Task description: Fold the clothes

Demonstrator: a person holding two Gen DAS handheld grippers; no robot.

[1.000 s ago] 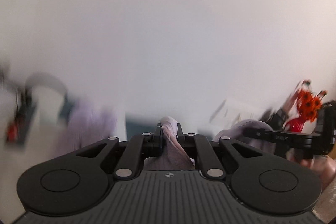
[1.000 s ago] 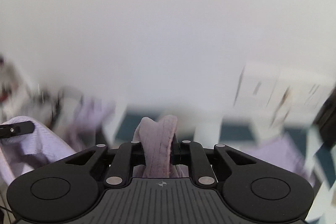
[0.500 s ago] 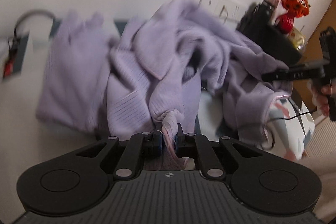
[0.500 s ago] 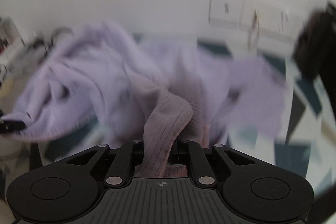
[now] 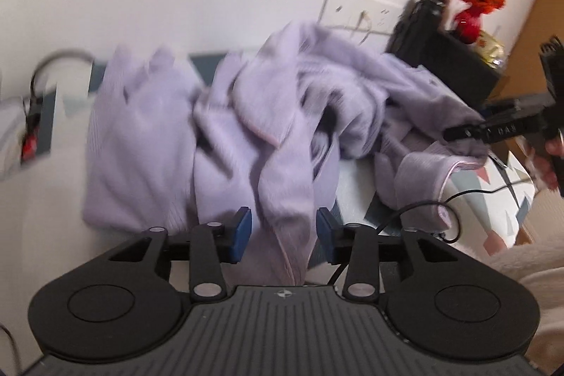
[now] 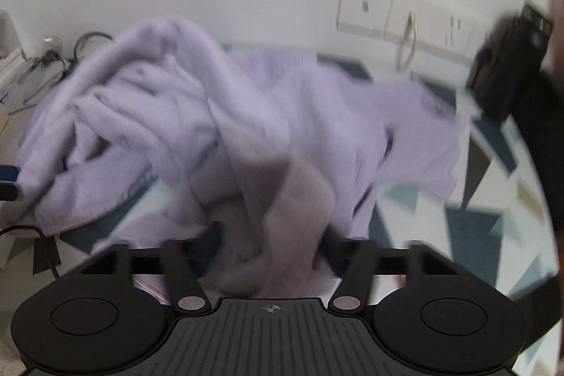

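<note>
Both jaws, earlier clamped on the lilac sweater (image 5: 225, 129), are opening; left gripper (image 5: 283, 231) and right gripper (image 6: 269, 252) straddle loose folds.

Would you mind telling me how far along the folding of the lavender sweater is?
Done: nothing folded; the lavender sweater lies crumpled on the patterned cloth. In hand: the left gripper and right gripper are opening, fabric lying loose between their jaws. Left: spreading it flat and every fold.

A cloth with a triangle pattern (image 6: 469, 217) covers the surface. A crumpled lilac sweater (image 6: 218, 115) lies on it, with black cables (image 5: 416, 210) toward four o'clock.
</note>
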